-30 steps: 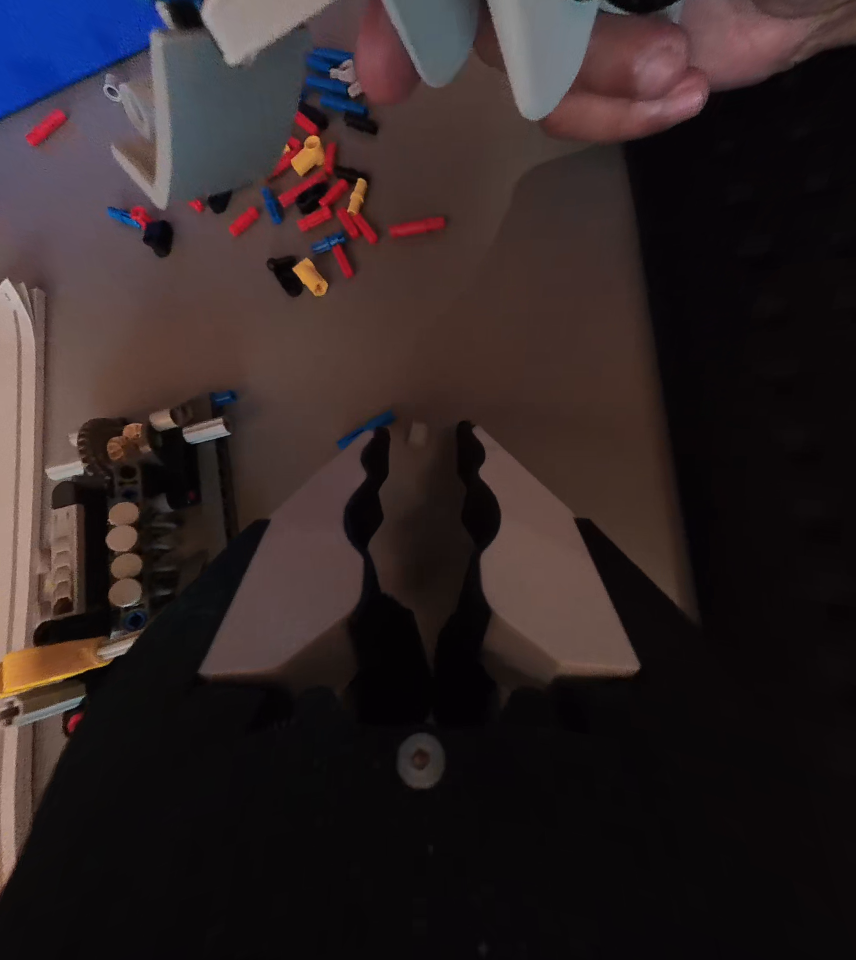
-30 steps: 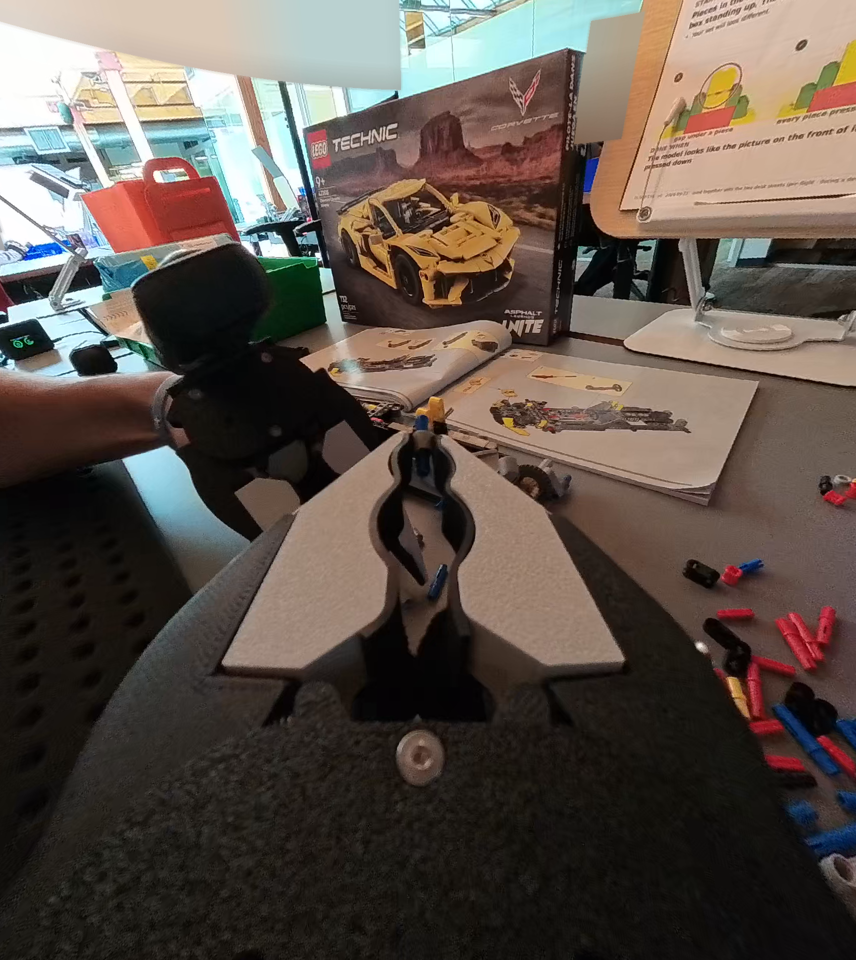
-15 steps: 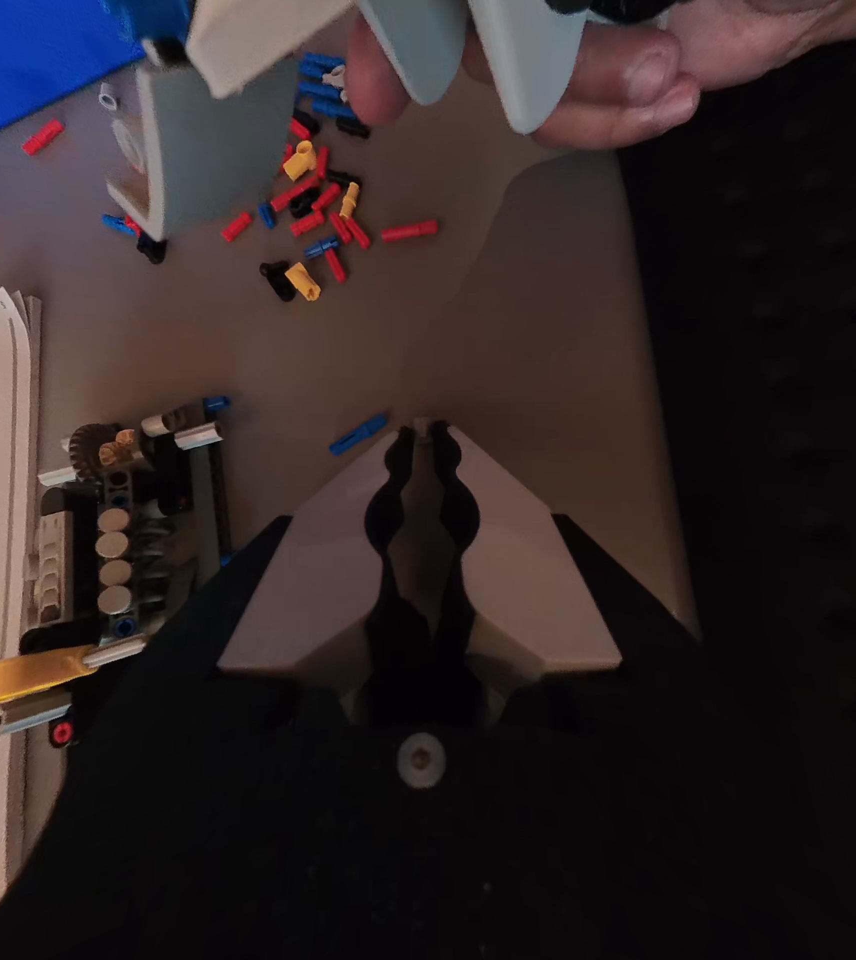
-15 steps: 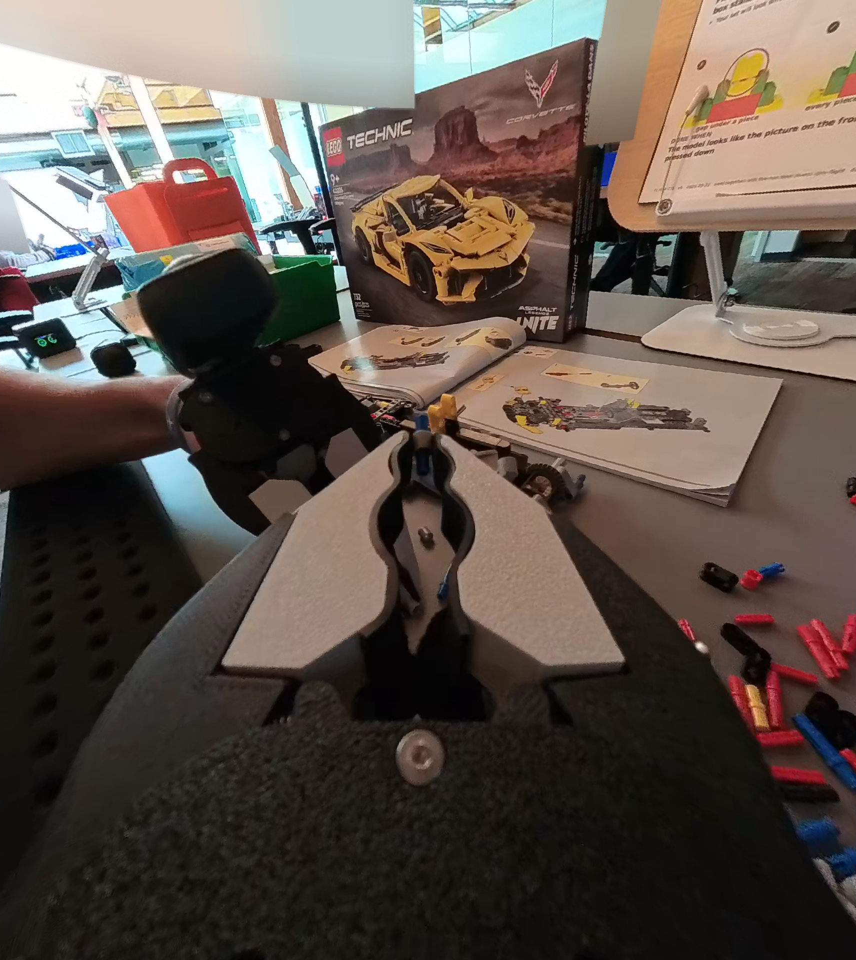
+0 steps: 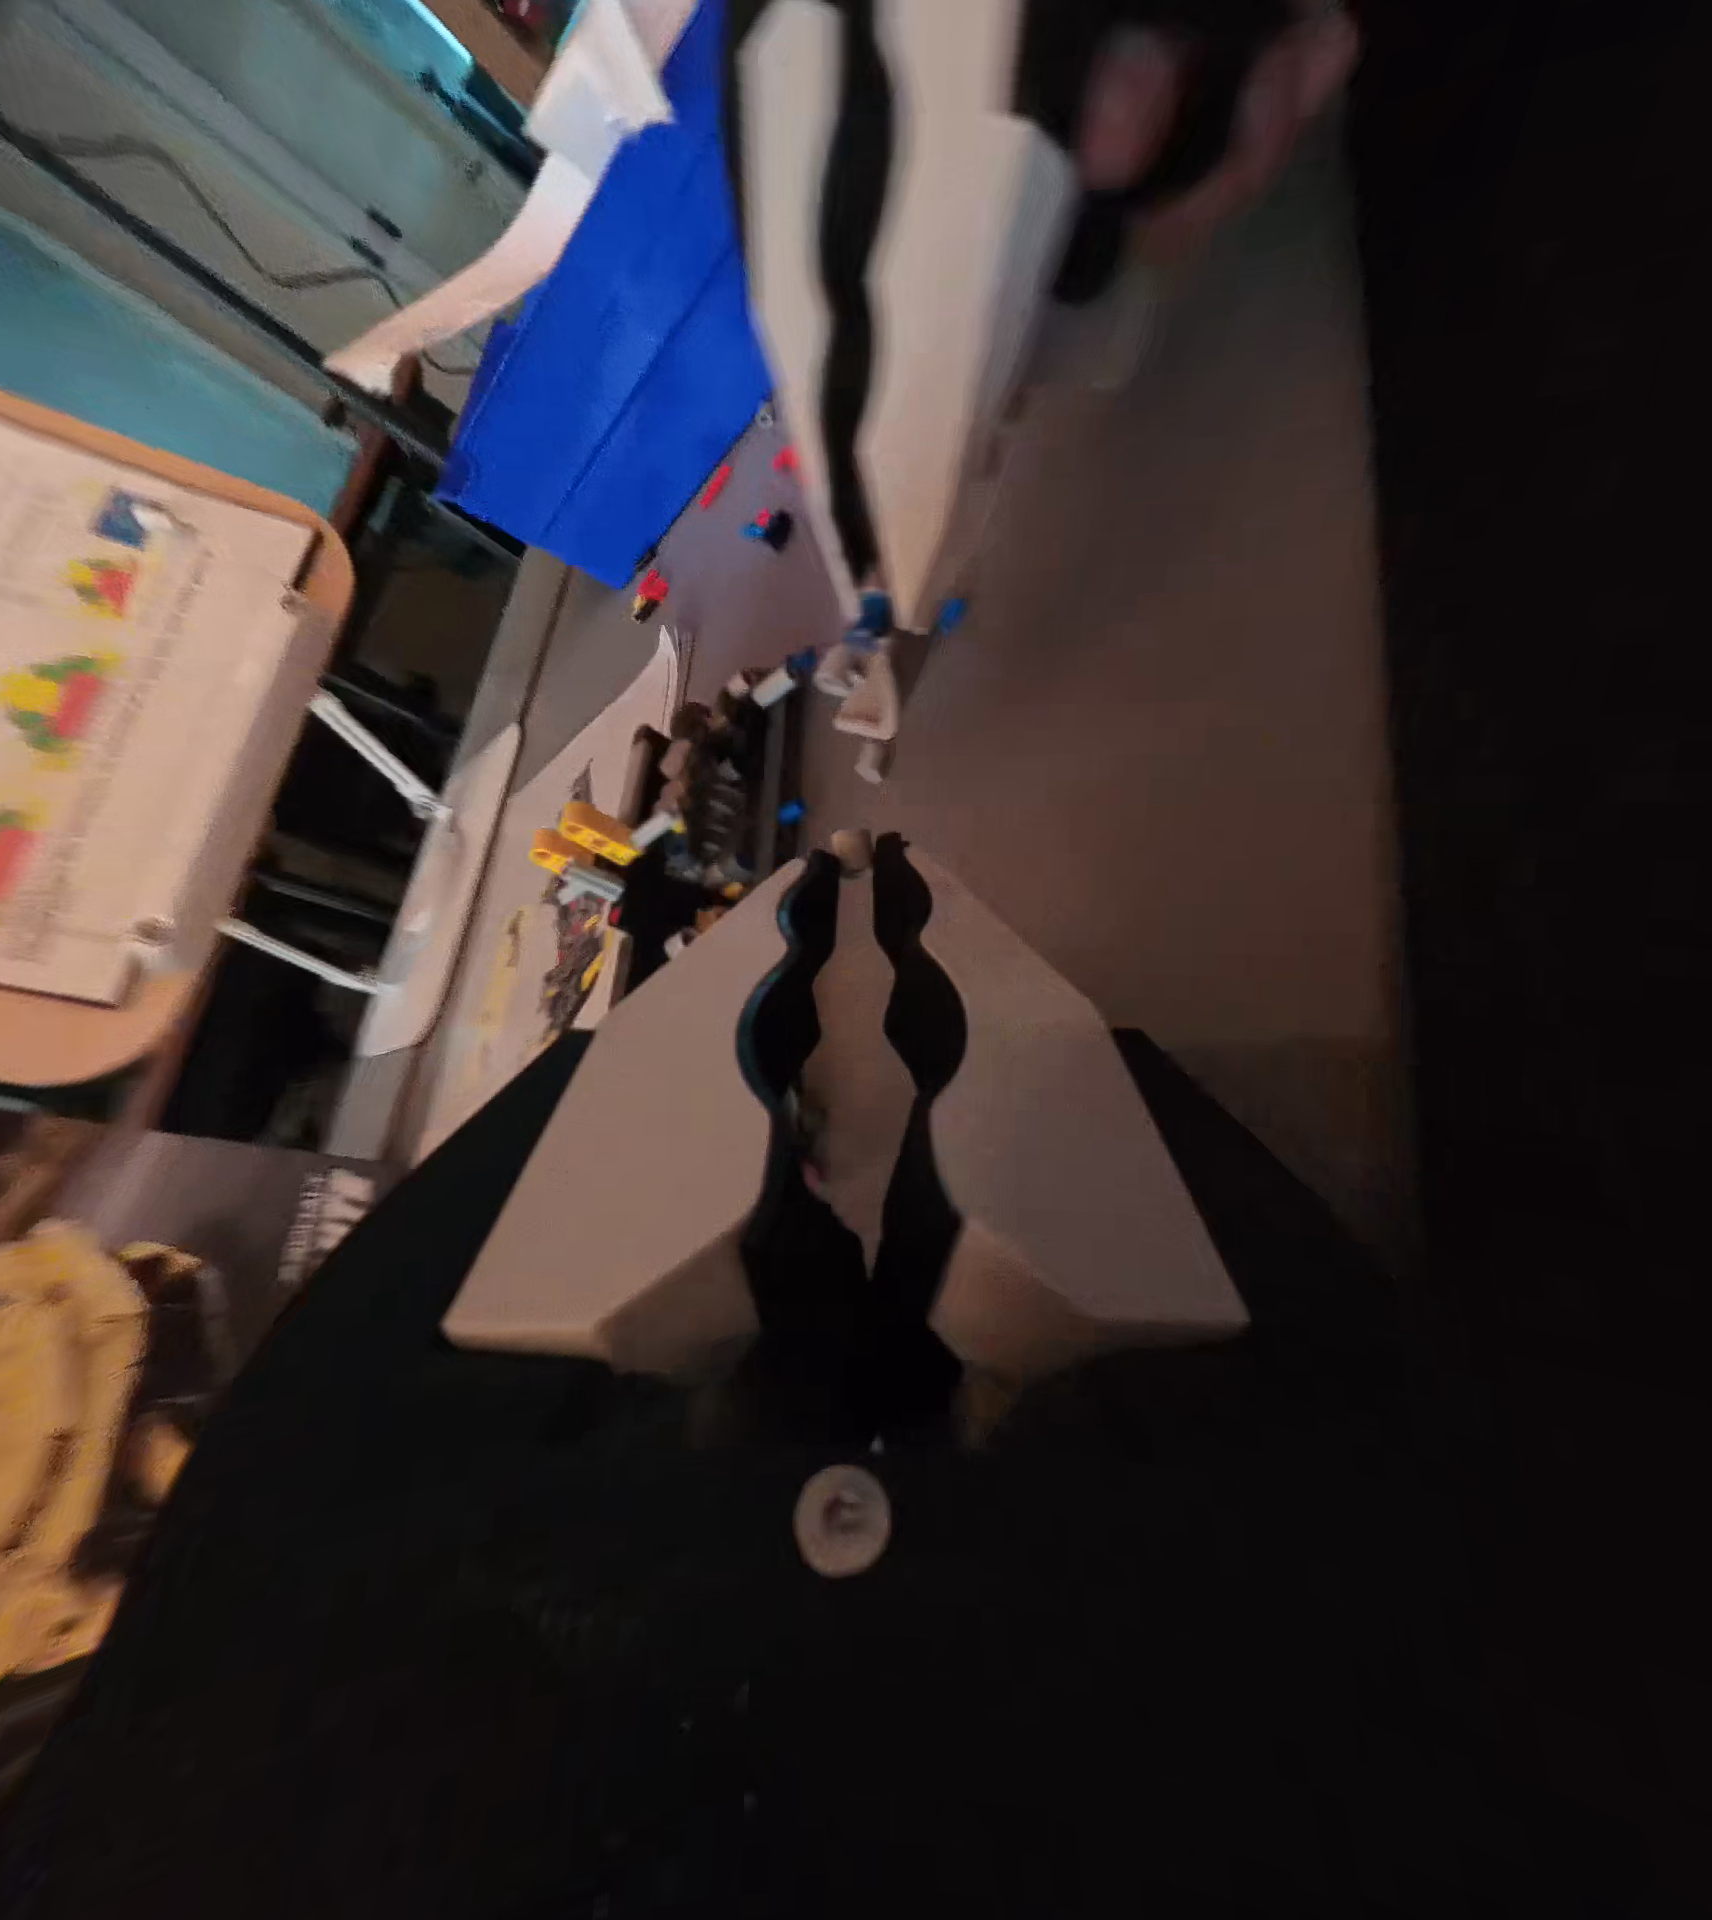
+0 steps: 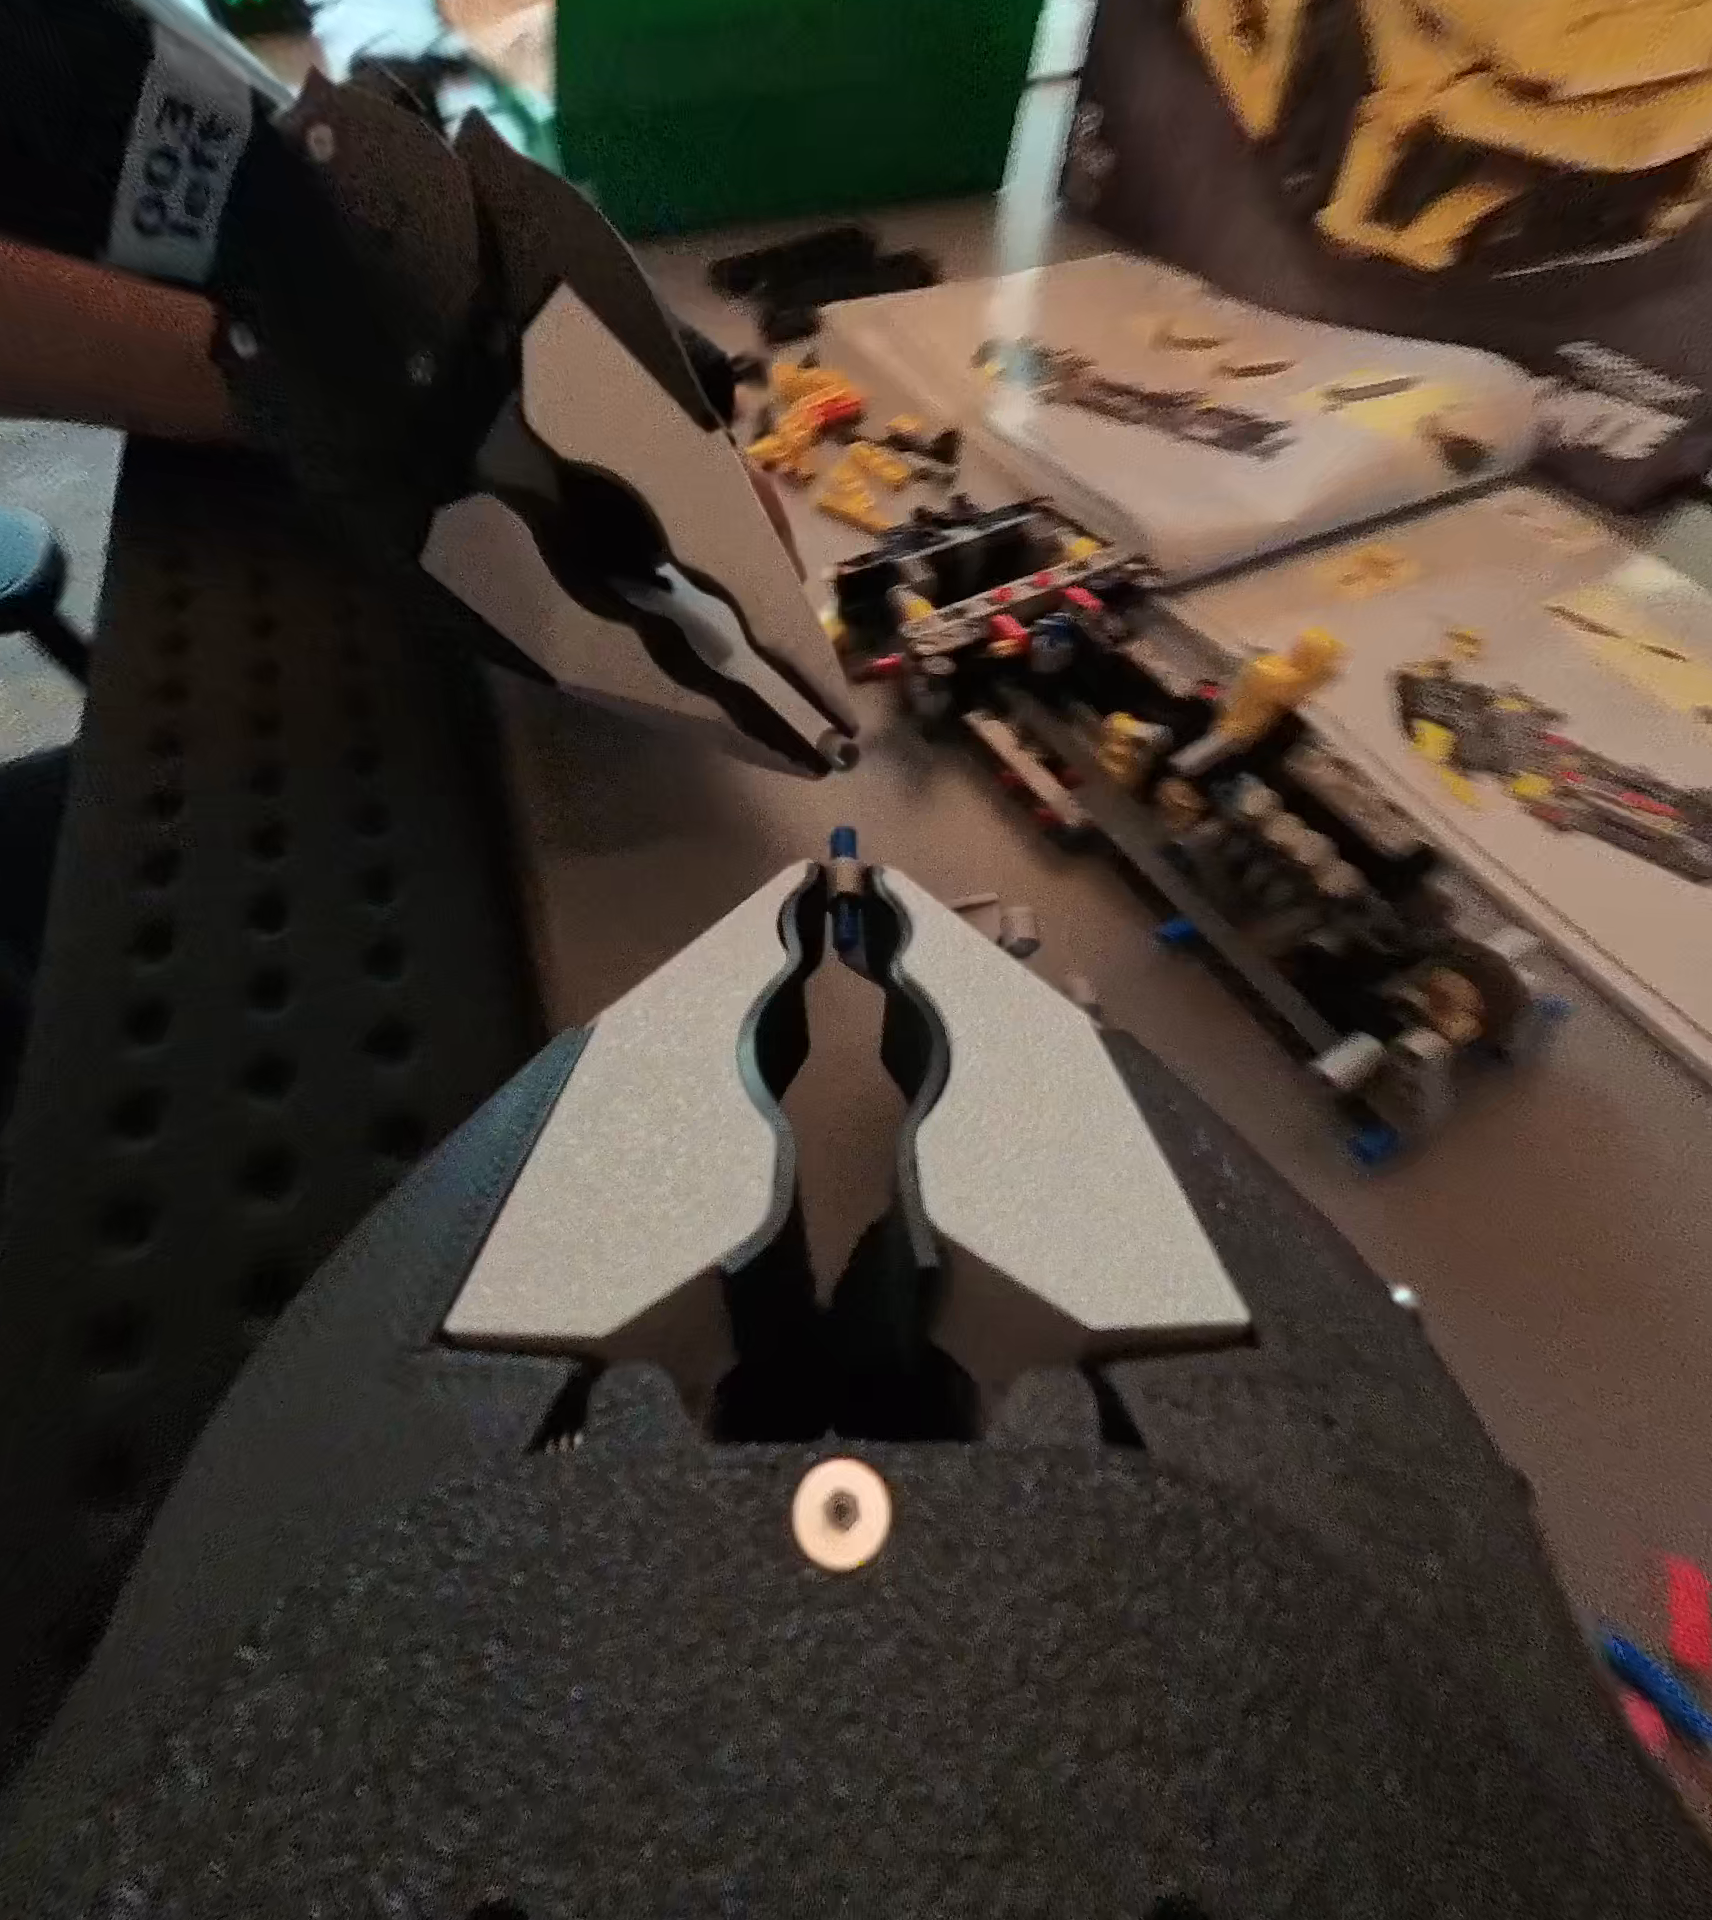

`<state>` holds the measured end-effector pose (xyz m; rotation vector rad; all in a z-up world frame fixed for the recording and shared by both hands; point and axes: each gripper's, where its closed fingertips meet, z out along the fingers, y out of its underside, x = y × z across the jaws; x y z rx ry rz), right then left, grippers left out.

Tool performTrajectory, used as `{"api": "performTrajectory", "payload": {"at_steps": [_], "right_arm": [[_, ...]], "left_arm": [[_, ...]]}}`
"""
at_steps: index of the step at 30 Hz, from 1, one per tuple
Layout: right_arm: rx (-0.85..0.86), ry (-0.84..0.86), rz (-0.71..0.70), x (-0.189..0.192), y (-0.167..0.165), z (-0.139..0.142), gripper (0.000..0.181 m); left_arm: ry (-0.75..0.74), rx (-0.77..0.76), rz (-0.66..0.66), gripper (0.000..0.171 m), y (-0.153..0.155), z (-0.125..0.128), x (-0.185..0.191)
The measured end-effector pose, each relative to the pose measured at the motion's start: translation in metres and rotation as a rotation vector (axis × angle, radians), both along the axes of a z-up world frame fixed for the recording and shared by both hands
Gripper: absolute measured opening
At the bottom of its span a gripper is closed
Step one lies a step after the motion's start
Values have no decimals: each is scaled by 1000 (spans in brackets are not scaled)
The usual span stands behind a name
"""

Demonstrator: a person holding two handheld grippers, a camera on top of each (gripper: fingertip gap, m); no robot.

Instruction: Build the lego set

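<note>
Both my tongs squeezed tight, right tongs on a blue peg, left tongs on a tiny grey ring, tips close above the table, half-built car nearby.

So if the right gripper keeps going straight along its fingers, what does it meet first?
Probably the left gripper: its tips, holding a small grey bush, sit just beyond the blue pin in the right gripper. Depth is uncertain.

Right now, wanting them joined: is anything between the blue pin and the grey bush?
Nothing visible: the blue pin in the right gripper and the grey bush in the left gripper face across an open gap above bare table.
</note>
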<state>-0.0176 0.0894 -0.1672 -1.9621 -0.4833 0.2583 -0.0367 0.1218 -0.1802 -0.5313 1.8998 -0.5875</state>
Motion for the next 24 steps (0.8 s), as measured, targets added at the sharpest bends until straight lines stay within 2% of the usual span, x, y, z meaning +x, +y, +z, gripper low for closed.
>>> {"api": "performTrajectory", "payload": {"at_steps": [2, 3, 7, 12, 24], "right_arm": [[-22, 9, 66, -18, 8, -4, 6], [-51, -6, 89, -24, 11, -9, 6], [-64, -117, 104, -33, 20, -19, 7], [-55, -218, 127, -40, 17, -29, 7], [-62, -284, 171, -47, 13, -38, 7]], "left_arm": [[-69, 181, -5, 4, 0, -3, -12], [-99, 218, -10, 4, 0, 0, -15], [-88, 157, -45, 4, -1, 1, -22], [6, 68, -124, 5, -11, -10, -30], [56, 85, -147, 5, -15, -21, -30]]}}
